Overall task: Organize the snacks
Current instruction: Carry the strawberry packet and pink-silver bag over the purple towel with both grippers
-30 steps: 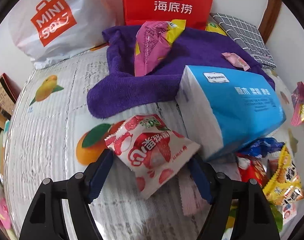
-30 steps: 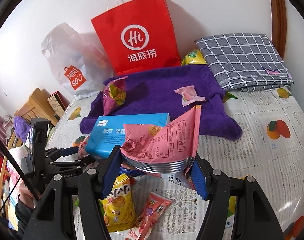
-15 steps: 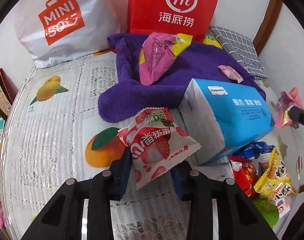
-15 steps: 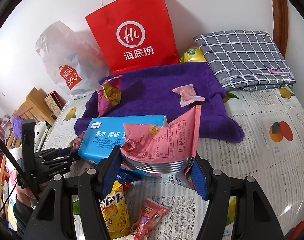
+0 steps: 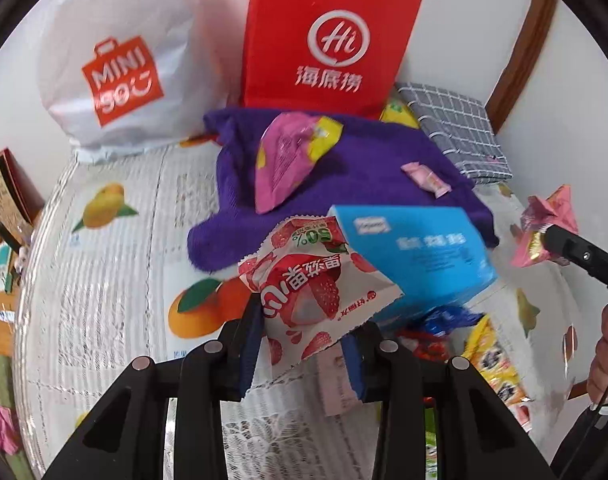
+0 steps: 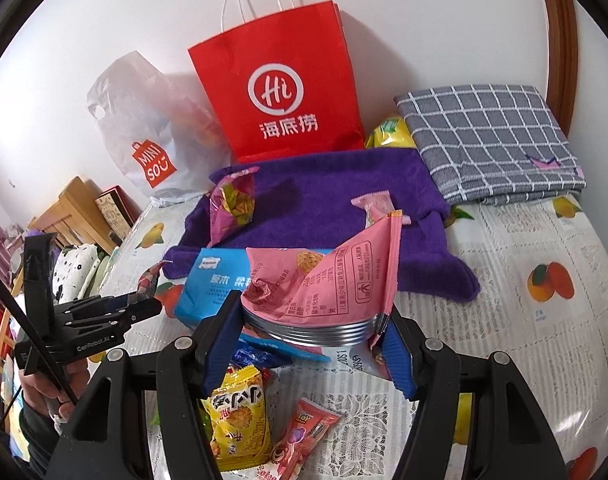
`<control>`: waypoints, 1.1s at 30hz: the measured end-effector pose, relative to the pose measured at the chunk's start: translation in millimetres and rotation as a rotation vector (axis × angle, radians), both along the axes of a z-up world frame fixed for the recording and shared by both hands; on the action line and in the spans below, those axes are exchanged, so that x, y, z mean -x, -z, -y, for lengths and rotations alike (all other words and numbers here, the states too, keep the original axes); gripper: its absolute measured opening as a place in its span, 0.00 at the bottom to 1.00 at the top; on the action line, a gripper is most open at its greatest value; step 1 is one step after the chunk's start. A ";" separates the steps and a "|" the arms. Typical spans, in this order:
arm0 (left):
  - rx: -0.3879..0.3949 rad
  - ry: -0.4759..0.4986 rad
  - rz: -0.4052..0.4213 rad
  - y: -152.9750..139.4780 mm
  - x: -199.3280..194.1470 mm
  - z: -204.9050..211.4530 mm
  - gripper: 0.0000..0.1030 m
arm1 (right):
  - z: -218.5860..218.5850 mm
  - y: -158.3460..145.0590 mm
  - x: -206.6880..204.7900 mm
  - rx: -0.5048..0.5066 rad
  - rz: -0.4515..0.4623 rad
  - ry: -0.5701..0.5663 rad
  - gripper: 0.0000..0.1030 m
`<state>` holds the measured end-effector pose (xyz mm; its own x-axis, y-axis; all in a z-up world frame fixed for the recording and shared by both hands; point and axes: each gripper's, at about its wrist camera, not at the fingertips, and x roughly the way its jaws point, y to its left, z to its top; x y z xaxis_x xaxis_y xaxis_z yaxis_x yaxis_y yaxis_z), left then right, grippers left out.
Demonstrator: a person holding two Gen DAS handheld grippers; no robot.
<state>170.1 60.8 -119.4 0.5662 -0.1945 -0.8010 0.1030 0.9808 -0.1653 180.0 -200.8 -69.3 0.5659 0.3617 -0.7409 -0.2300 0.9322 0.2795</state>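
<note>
My left gripper (image 5: 305,332) is shut on a white-and-red strawberry snack packet (image 5: 304,288), held a little above the fruit-print tablecloth (image 5: 112,280). The packet hangs in front of a blue tissue pack (image 5: 419,256). My right gripper (image 6: 311,332) is shut on a crumpled pink snack bag (image 6: 327,280) with a silver ribbed edge. On the purple towel (image 6: 327,192) behind lie a pink-and-yellow snack (image 6: 232,204) and a small pink candy (image 6: 373,204). The right wrist view shows the left gripper (image 6: 144,308) at the left, beside the blue tissue pack (image 6: 212,284).
A red paper bag (image 6: 280,88) and a white plastic bag (image 6: 144,132) stand against the back wall. A folded grey checked cloth (image 6: 487,140) lies at the back right. A yellow snack (image 6: 236,412) and a red packet (image 6: 304,436) lie under my right gripper. Wooden furniture (image 6: 76,208) stands left.
My left gripper closed on the strawberry packet and lifted it off the tablecloth. The right gripper kept still with the pink bag in it.
</note>
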 end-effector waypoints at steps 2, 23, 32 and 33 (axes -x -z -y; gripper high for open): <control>-0.003 0.004 0.013 -8.0 -1.5 4.3 0.34 | 0.7 -3.4 -0.6 0.001 0.009 -0.002 0.62; -0.005 0.000 -0.003 -22.0 -78.1 13.5 0.34 | 5.4 -3.3 -68.8 0.027 0.037 -0.006 0.62; 0.016 0.012 -0.035 -4.3 -110.0 15.7 0.34 | 6.0 19.6 -103.4 0.022 -0.003 0.011 0.62; 0.017 0.014 -0.037 -3.0 -113.0 16.5 0.34 | 6.0 23.0 -107.2 0.020 -0.009 0.013 0.62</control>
